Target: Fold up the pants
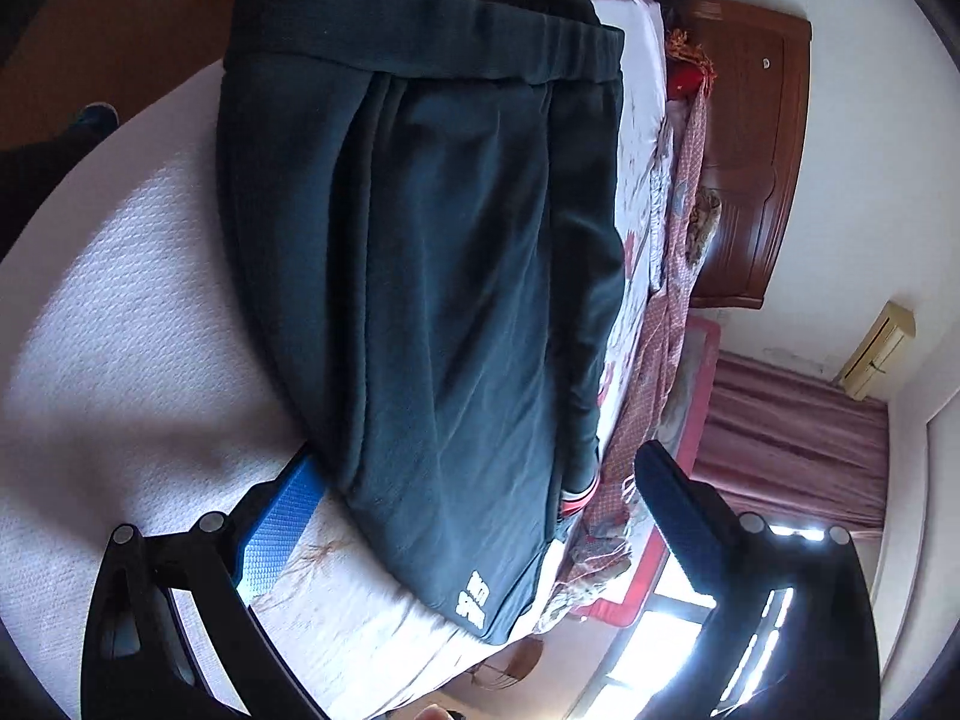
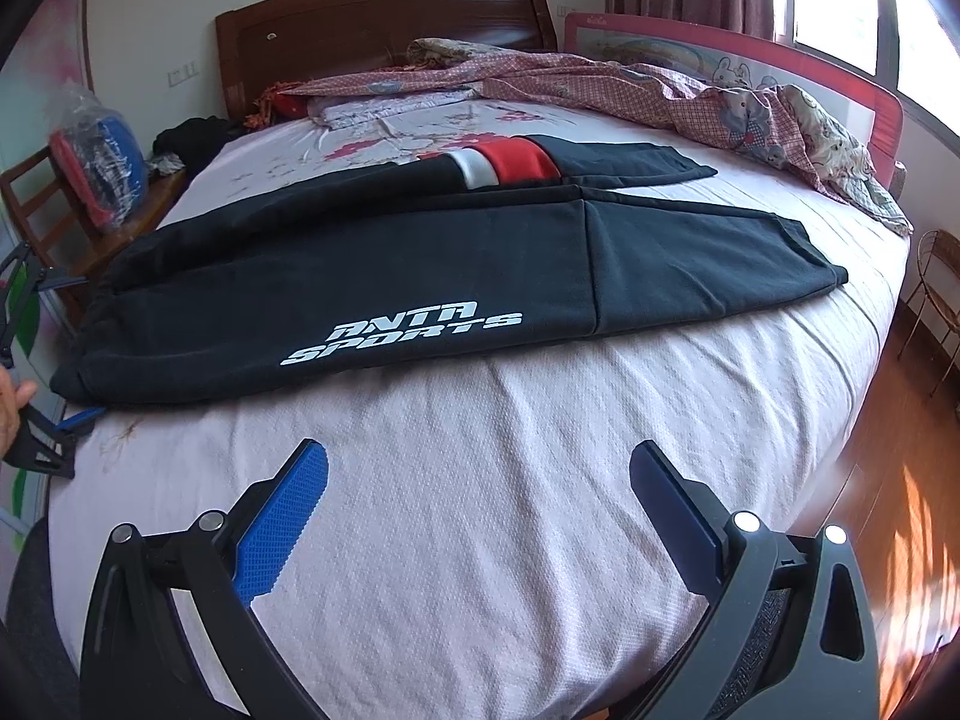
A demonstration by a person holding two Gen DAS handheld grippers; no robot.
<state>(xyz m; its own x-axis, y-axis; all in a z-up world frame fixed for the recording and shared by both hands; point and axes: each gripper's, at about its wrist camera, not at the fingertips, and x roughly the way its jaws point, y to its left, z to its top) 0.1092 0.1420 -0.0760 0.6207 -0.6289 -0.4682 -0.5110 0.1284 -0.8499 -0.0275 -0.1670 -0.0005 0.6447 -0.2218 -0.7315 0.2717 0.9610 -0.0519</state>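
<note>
Dark pants [image 2: 384, 276] with white "ANTA SPORTS" lettering and a red-and-white stripe lie spread across the bed [image 2: 480, 480], legs reaching right. In the left wrist view the pants [image 1: 432, 276] fill the middle, waistband at the top. My left gripper [image 1: 474, 480] is open, one blue finger [image 1: 282, 528] on the sheet under the pants' edge. It also shows at the left edge of the right wrist view [image 2: 36, 360], at the waist end. My right gripper [image 2: 477, 480] is open and empty above the bare sheet in front of the pants.
A pink checked quilt [image 2: 630, 90] is bunched at the far side of the bed by a red guard rail [image 2: 780, 66]. A wooden headboard [image 2: 384, 18] stands behind. A chair with a bagged bundle [image 2: 96, 162] is at the left. Wooden floor [image 2: 900, 510] lies right.
</note>
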